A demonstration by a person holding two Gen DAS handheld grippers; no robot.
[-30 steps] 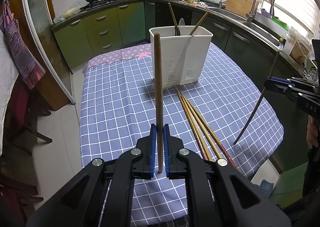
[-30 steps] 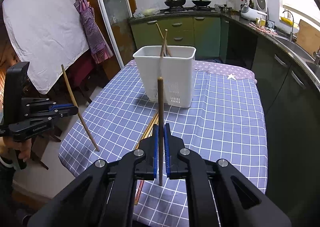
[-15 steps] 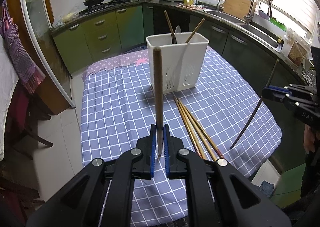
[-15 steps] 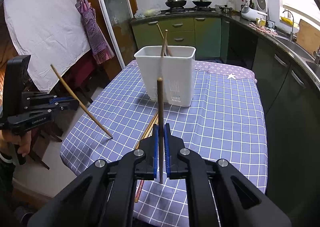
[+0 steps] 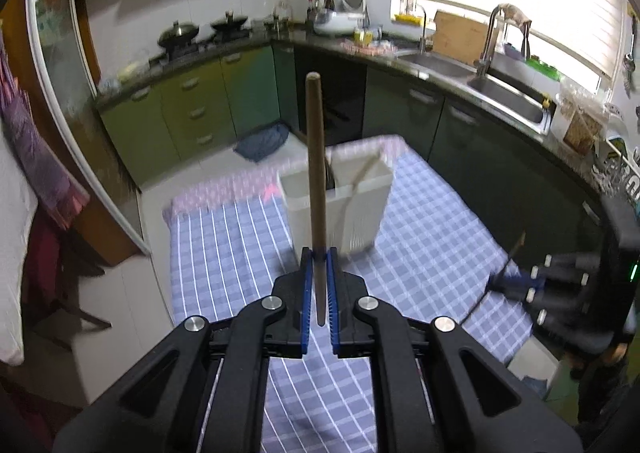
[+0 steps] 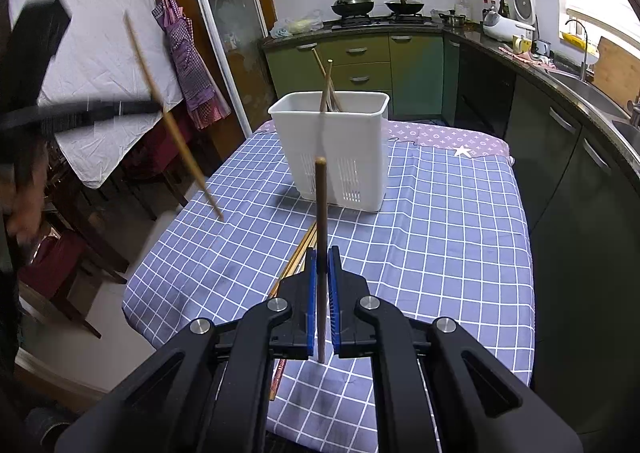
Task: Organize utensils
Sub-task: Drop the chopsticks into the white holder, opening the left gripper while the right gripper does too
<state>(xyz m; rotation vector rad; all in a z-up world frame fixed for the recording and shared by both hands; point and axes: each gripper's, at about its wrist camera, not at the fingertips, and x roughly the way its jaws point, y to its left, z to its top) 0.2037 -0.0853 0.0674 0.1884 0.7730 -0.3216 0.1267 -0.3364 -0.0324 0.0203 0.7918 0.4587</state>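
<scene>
A white utensil holder (image 6: 332,149) stands on the blue checked tablecloth (image 6: 440,237) with a few chopsticks in it; it also shows blurred in the left wrist view (image 5: 352,201). My left gripper (image 5: 318,289) is shut on a brown chopstick (image 5: 315,173), held high above the table's near side. In the right wrist view that chopstick (image 6: 176,129) slants down at the left. My right gripper (image 6: 321,293) is shut on another brown chopstick (image 6: 321,221), upright, in front of the holder. Several loose chopsticks (image 6: 296,261) lie on the cloth under it.
Green kitchen cabinets (image 6: 360,61) and a dark counter with a sink (image 5: 504,93) run behind and to the right of the table. Chairs and a white cloth-covered table (image 6: 96,101) stand to the left. The right gripper (image 5: 560,285) shows at the left view's right edge.
My left gripper has risen well above the table and tilted with its chopstick, which now slants steeper over the table's left edge. The right gripper has hardly moved.
</scene>
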